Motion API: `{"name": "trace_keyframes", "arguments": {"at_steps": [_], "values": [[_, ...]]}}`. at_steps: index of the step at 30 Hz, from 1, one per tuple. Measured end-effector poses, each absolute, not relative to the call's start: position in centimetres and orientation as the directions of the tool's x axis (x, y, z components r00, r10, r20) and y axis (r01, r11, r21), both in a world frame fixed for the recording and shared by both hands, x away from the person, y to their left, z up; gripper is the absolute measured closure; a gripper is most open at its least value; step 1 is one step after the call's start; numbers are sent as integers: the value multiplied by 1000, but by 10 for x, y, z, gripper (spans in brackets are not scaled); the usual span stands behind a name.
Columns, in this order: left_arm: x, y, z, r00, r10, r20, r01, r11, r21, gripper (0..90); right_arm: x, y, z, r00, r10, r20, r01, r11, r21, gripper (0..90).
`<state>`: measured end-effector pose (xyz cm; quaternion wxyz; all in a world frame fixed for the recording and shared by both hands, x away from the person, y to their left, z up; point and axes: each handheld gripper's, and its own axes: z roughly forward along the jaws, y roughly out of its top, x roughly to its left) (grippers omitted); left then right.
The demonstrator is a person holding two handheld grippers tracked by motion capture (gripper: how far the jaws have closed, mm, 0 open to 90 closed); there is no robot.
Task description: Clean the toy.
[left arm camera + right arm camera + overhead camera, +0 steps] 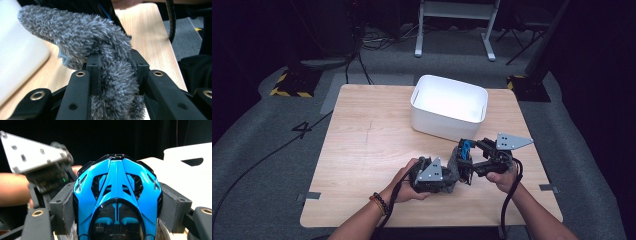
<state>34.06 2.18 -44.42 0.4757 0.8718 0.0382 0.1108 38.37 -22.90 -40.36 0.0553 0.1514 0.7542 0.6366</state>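
A grey fluffy cloth (75, 32) is clamped between the jaws of my left gripper (115, 67), and its free end curls up and to the left. My right gripper (117, 197) is shut on a blue and black toy car (117, 187), one pad on each side of it. In the high view both grippers meet near the table's front middle. There the left gripper (450, 176) holds the cloth (454, 161) up against the car (466, 148), which the right gripper (468, 162) keeps lifted off the table.
A white plastic bin (449, 84) stands on the wooden table (372, 140) just behind the grippers; its wall shows as the bin (20, 62) and the bin (190, 170). Cables trail off the table's front edge. Grey floor with cables and stands surrounds the table.
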Motion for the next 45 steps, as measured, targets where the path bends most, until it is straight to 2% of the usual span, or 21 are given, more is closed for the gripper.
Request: {"name": "trace_keyframes", "arguments": {"at_steps": [8, 11, 16, 21, 24, 28, 37, 45], "values": [[337, 0, -470, 976, 129, 175, -46, -664, 747, 680, 381, -229, -398, -950, 294, 104, 146, 125, 981, 259], [340, 1, -471, 972, 164, 171, -19, -663, 748, 680, 379, -226, -395, -956, 276, 100, 136, 115, 984, 259], [353, 16, -465, 948, 280, 149, 55, -608, 792, 677, 376, -221, -397, -960, 265, 93, 134, 139, 981, 259], [351, 37, -441, 914, 366, 176, 29, -492, 870, 677, 375, -217, -402, -963, 256, 86, 132, 169, 977, 259], [349, 47, -428, 910, 380, 169, 10, -428, 904, 677, 375, -213, -405, -965, 248, 83, 132, 185, 974, 260], [349, 44, -434, 936, 323, 136, 13, -420, 908, 671, 373, -208, -407, -968, 238, 79, 126, 191, 974, 259], [345, 20, -457, 958, 221, 184, -30, -558, 829, 666, 373, -212, -405, -968, 239, 77, 122, 183, 975, 259], [341, 5, -473, 985, 119, 127, -30, -604, 797, 665, 375, -220, -401, -963, 256, 85, 124, 142, 982, 258]]}}
